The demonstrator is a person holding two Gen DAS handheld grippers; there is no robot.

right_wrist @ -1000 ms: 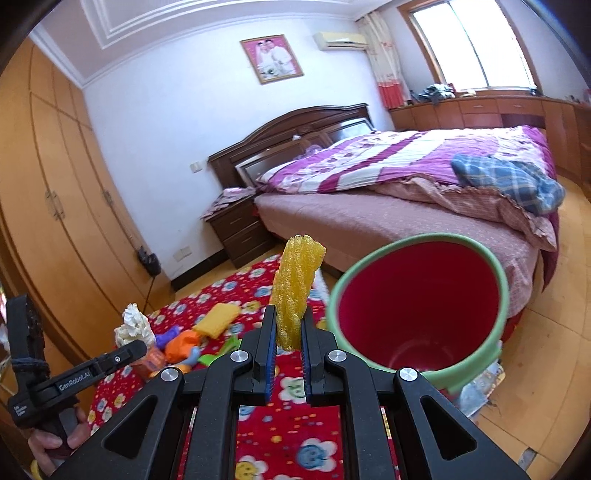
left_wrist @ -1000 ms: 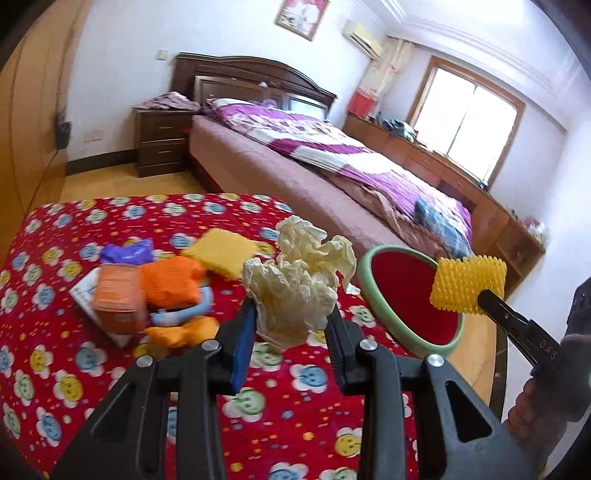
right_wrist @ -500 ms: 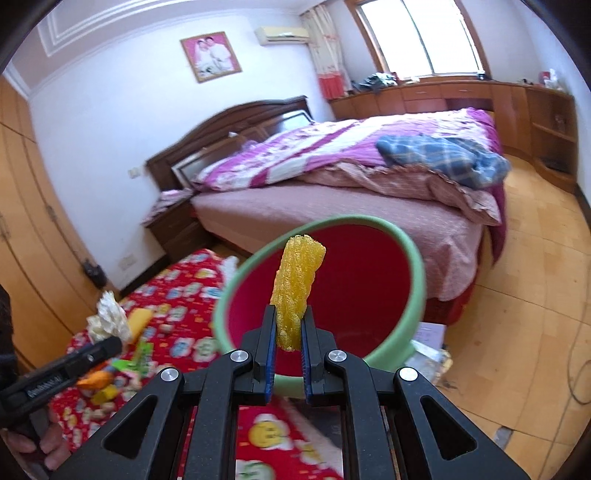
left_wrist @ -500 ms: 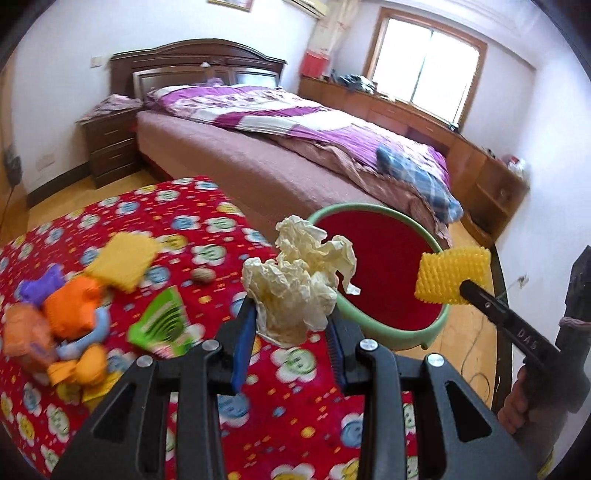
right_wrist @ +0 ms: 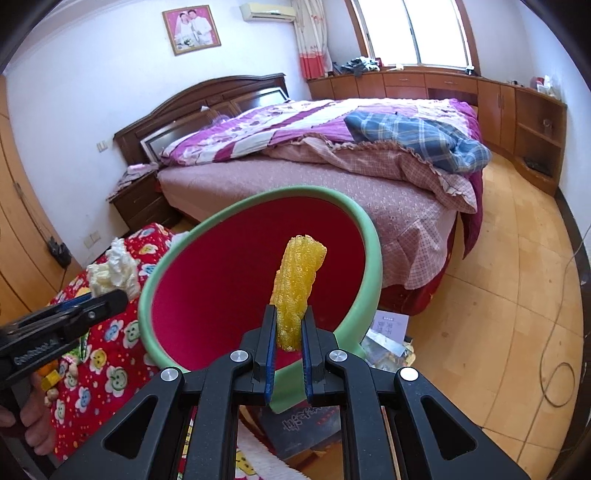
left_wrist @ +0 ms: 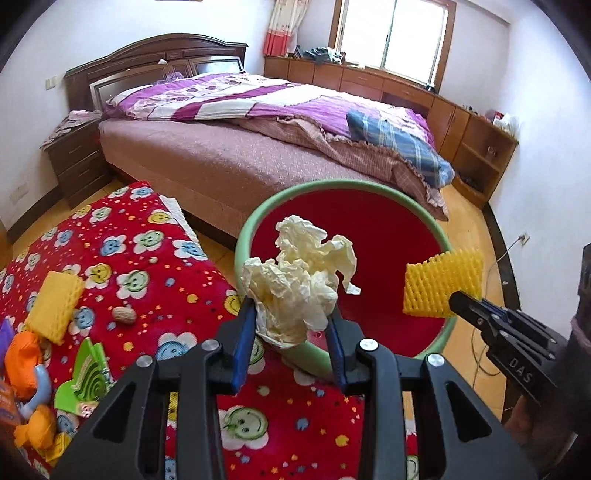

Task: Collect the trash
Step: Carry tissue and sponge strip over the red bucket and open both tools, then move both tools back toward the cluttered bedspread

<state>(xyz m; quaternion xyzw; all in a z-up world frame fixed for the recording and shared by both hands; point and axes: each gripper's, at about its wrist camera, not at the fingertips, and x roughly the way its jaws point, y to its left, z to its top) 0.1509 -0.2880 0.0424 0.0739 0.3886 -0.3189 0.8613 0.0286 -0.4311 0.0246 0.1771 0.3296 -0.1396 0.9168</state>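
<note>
The crumpled paper (left_wrist: 299,288) is clamped in the left gripper (left_wrist: 291,328), the yellow foam net (right_wrist: 295,291) in the right gripper (right_wrist: 289,343); both are best released only once well inside the bin (right_wrist: 369,258) rim.

Behind the work area I see a bed (left_wrist: 229,155) with a dark wooden headboard (left_wrist: 155,55). A purple-and-white quilt (left_wrist: 236,99) lies across it, a blue plaid cloth (right_wrist: 417,136) at its foot end. Dark nightstand (left_wrist: 77,155) at the bed's head-end corner. Framed photo (right_wrist: 191,27) and air conditioner (right_wrist: 267,11) on the wall. Low wooden cabinets (right_wrist: 461,92) run under the window (left_wrist: 395,33). Cable (right_wrist: 557,373) trails over the wooden floor (right_wrist: 498,295).
</note>
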